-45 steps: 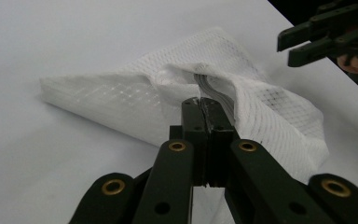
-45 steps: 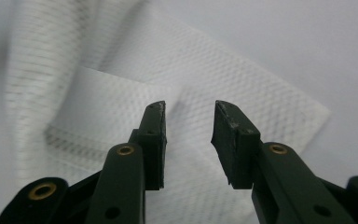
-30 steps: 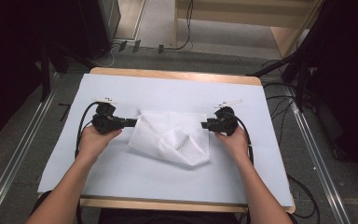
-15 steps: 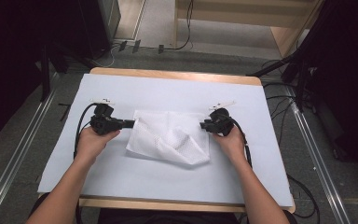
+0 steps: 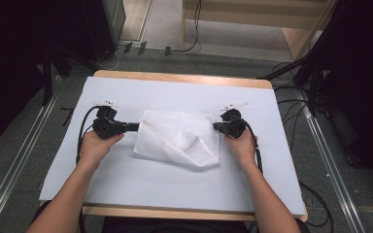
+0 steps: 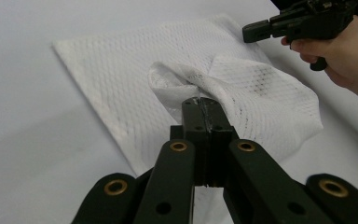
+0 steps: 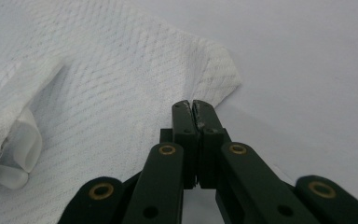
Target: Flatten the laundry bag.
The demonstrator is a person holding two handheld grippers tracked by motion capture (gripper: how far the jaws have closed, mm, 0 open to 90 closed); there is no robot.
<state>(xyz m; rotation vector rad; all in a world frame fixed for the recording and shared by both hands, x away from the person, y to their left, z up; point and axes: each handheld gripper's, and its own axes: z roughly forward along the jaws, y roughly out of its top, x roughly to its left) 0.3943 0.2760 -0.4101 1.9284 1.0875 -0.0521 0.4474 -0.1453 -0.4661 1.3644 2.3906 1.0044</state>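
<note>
A white mesh-textured cloth (image 5: 175,138) lies crumpled in the middle of the white-covered table (image 5: 175,94). My left gripper (image 5: 137,127) is at its left edge. In the left gripper view the jaws (image 6: 200,100) are shut on a pulled-up fold of the cloth (image 6: 121,70). My right gripper (image 5: 216,127) is at the cloth's right edge. Its jaws (image 7: 193,103) have just been closing and now meet on the edge near a corner of the cloth (image 7: 98,70). The left gripper view shows the right gripper (image 6: 244,33) across the cloth, held in a hand.
The white sheet covers a wooden table whose far edge (image 5: 184,77) shows. Metal rails (image 5: 320,145) run along both sides on the floor, with cables (image 5: 291,104) to the right. Dark equipment stands at both far corners.
The bunched cloth has settled lower and spread a little wider between the two grippers. The right hand shifted slightly at the cloth's right edge. The left hand kept still.
</note>
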